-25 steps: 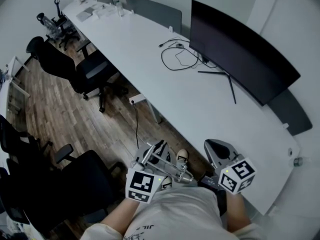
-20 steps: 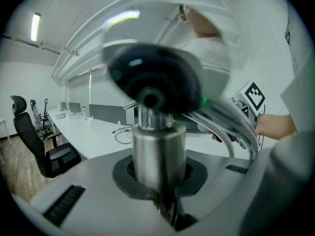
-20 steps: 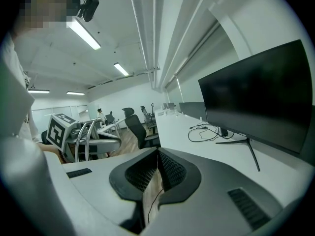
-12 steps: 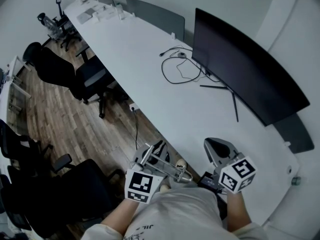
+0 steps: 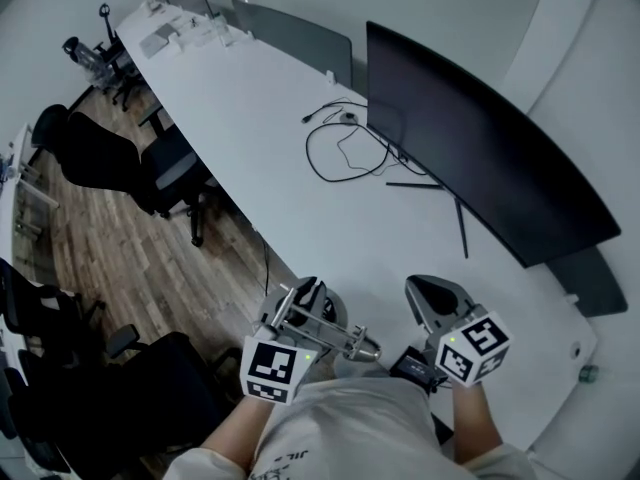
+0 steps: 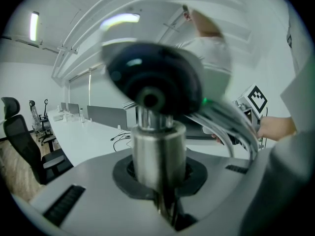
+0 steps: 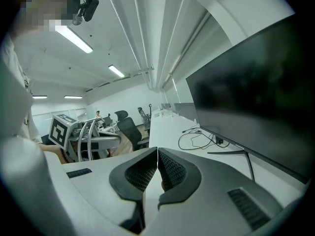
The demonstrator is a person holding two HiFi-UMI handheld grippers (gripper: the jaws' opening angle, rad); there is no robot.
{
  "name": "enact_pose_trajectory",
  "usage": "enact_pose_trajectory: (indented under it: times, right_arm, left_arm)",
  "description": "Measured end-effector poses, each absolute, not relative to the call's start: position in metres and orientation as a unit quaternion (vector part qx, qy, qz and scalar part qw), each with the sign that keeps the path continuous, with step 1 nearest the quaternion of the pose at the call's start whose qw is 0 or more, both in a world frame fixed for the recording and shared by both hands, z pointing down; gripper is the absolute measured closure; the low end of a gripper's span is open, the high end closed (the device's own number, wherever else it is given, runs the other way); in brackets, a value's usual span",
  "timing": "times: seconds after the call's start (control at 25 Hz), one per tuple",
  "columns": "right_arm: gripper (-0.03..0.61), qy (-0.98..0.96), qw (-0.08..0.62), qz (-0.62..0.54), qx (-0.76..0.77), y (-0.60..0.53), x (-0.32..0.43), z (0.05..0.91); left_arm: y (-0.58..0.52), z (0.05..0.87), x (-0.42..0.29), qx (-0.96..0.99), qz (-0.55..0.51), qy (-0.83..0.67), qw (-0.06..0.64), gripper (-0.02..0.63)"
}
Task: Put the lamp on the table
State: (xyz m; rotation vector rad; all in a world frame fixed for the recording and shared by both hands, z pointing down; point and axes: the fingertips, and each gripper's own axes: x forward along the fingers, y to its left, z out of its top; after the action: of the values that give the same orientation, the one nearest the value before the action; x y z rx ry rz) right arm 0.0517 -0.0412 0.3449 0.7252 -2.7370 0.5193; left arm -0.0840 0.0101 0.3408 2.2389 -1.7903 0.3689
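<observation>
The lamp (image 6: 158, 151) is a shiny metal piece with a round dark head and curved rods. My left gripper (image 6: 160, 191) is shut on its steel stem. In the head view the lamp (image 5: 330, 336) lies across my left gripper (image 5: 305, 293), at the near edge of the long white table (image 5: 270, 128). My right gripper (image 5: 428, 290) hovers over the table's near part with its pads together and nothing between them. The right gripper view shows its jaws (image 7: 156, 168) shut, with the lamp (image 7: 91, 136) to the left.
A big dark monitor (image 5: 470, 138) stands on the table at the right, with a looped black cable (image 5: 345, 148) beside its foot. Black office chairs (image 5: 110, 158) stand on the wooden floor (image 5: 120, 238) at the left. Small items lie at the table's far end (image 5: 170, 28).
Both grippers have moved forward toward the table, the left one still carrying the lamp. The table edge now lies under them, and the shoe seen below has gone from view.
</observation>
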Motion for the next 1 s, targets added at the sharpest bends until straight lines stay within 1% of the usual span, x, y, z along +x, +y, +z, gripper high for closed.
enact_pose_trajectory:
  times: [0.4,1.0]
  right_arm:
    - [0.546,-0.941,0.132,0.187,0.249,-0.056,0.05,0.346]
    - [0.546,-0.925,0.134,0.2,0.295,-0.076,0.051,0.353]
  left_arm:
    - [-0.015,0.34,-0.085,0.767,0.129,-0.615,0.13,0.577]
    - [-0.061,0.347,-0.088,0.792,0.134,-0.582,0.125,0.577]
